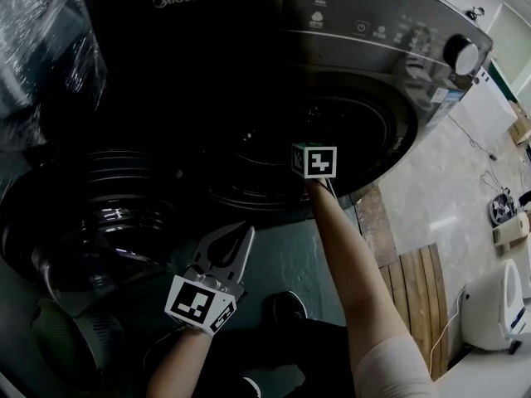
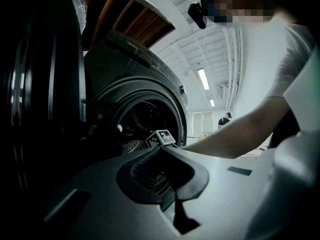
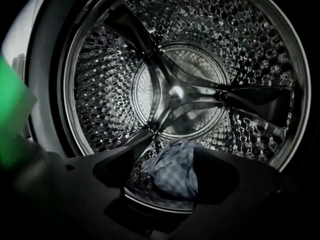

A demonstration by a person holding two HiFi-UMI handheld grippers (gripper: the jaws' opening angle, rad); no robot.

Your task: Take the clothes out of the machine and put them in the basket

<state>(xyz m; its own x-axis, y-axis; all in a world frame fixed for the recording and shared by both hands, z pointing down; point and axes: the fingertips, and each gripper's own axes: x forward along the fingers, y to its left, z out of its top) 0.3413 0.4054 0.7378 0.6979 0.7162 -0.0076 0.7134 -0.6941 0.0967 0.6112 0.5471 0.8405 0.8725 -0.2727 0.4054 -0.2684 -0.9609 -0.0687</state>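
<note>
A checked cloth (image 3: 172, 176) lies in the drum (image 3: 100, 99), its edges hidden behind the right hand-held gripper (image 3: 167, 156); in the head view, its jaws vanish in the dark mouth of the washer (image 1: 373, 23).

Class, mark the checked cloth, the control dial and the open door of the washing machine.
checked cloth (image 3: 172, 170): right gripper view, middle of the crumpled fabric.
control dial (image 1: 463, 55): head view, its round face.
open door (image 1: 101, 222): head view, its dark glass bowl.
</note>
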